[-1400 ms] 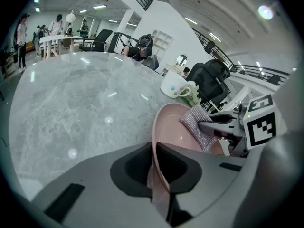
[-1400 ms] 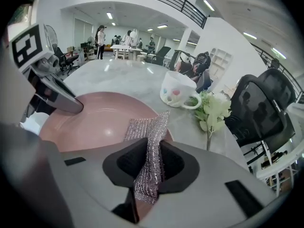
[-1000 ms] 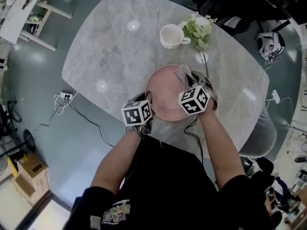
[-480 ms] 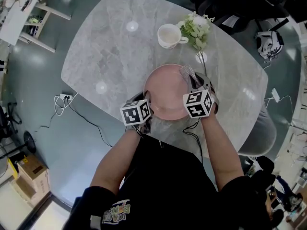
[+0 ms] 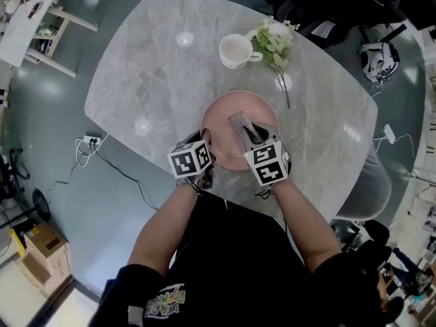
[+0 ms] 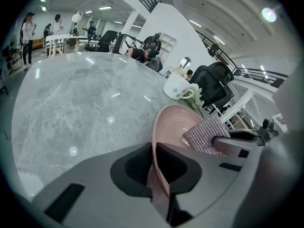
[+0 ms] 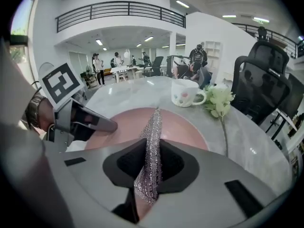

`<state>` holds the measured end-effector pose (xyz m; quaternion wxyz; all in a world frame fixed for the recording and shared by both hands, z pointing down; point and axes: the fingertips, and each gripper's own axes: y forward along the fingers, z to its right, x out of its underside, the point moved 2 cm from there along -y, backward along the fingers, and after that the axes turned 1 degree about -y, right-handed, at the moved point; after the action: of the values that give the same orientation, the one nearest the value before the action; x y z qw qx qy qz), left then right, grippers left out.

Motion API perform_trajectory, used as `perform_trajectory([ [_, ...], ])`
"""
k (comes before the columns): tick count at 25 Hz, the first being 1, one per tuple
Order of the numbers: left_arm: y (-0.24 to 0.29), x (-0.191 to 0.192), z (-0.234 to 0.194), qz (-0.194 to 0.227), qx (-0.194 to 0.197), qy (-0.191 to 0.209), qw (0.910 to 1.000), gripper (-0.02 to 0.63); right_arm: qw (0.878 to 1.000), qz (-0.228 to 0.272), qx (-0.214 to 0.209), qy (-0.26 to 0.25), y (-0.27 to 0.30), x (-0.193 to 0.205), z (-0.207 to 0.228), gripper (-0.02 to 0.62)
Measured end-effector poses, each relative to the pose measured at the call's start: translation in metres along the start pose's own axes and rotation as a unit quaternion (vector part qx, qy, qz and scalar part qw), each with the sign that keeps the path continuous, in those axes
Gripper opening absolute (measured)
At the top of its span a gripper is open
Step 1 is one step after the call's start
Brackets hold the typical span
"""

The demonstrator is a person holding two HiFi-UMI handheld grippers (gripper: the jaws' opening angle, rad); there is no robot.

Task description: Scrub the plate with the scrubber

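Grey plastic left gripper (image 6: 156,152): jaws clenched on the near rim of the pink plate (image 5: 219,118), steadying it on the marble table (image 5: 150,67). Right gripper (image 7: 152,148), just beside the left one: jaws clamped on a silvery mesh scrubber (image 7: 153,127). The scrubber's free end reaches ahead of the jaws over the plate's inner face, near its middle; whether it touches cannot be told. Beyond both grippers, past the plate's far rim: white cup (image 5: 237,50), with a sprig of pale flowers (image 5: 274,39) just to its right. Step in hand, by judgement: the scrubbing itself. Next move calls for pressing the scrubber down and sweeping it across the plate's face while the left grip keeps the rim from sliding.
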<state>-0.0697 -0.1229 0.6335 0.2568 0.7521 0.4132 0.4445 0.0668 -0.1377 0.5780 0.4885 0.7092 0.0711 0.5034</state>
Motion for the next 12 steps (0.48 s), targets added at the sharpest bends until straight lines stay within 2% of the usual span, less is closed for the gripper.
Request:
perform_trajectory([
  [8, 0.000, -0.001, -0.001, 0.007, -0.001, -0.004, 1.0000, 0.041, 0.996, -0.013, -0.081, 0.046, 0.003, 0.007, -0.053, 0.077],
  [10, 0.000, -0.001, -0.001, 0.009, -0.002, -0.006, 0.9999, 0.041, 0.995, -0.014, -0.088, 0.038, 0.005, 0.006, -0.061, 0.077],
  [12, 0.000, -0.001, -0.001, 0.010, -0.002, -0.007, 0.9999, 0.041, 0.996, -0.017, -0.084, 0.008, 0.007, 0.007, -0.064, 0.077],
])
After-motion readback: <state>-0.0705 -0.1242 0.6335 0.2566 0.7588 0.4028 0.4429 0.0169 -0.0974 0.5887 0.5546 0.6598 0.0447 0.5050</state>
